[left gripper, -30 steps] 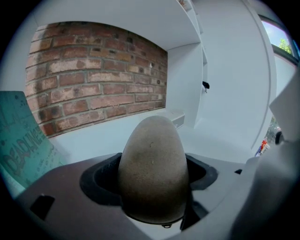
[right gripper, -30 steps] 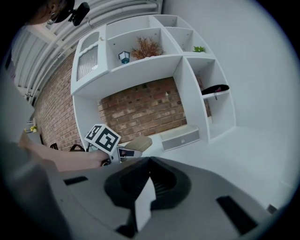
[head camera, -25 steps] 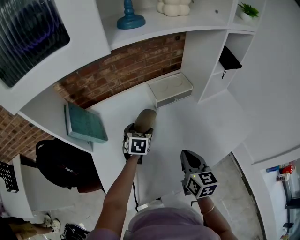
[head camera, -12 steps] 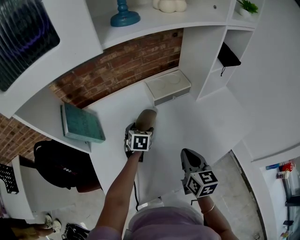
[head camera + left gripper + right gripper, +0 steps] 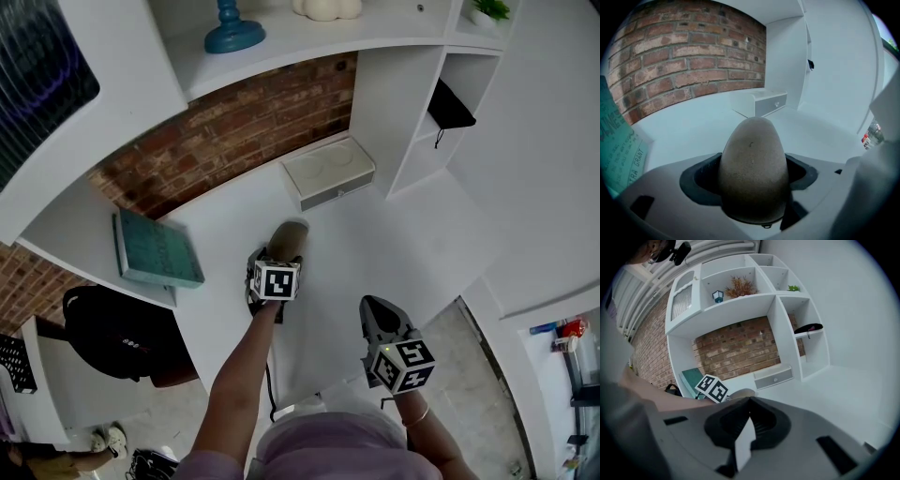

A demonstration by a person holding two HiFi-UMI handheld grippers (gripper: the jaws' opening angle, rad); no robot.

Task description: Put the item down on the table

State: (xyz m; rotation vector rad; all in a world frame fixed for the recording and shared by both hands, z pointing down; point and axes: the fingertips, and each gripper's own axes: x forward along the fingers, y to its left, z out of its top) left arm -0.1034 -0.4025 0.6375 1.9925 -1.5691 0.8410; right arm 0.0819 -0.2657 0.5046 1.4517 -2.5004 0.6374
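Holding the egg-shaped item between the jaws of my left gripper, I judge the task to be in its last part and not finished: the jaws are clamped on its broad end and its narrow end points ahead towards the white drawer box. It hangs over the table, on the near side of that box and a little to its left. Whether it touches the surface I cannot tell from any view. What is left is to lower it, open the jaws and draw back; being rounded, it may roll once freed.

My right gripper hangs nearer to me than the box and well apart from the item, its jaws drawn together with nothing in them.

The stretch of table in front of the box is bare, so nothing stands in the way. A teal book lies well to the left of the box, and the brick wall rises behind it.
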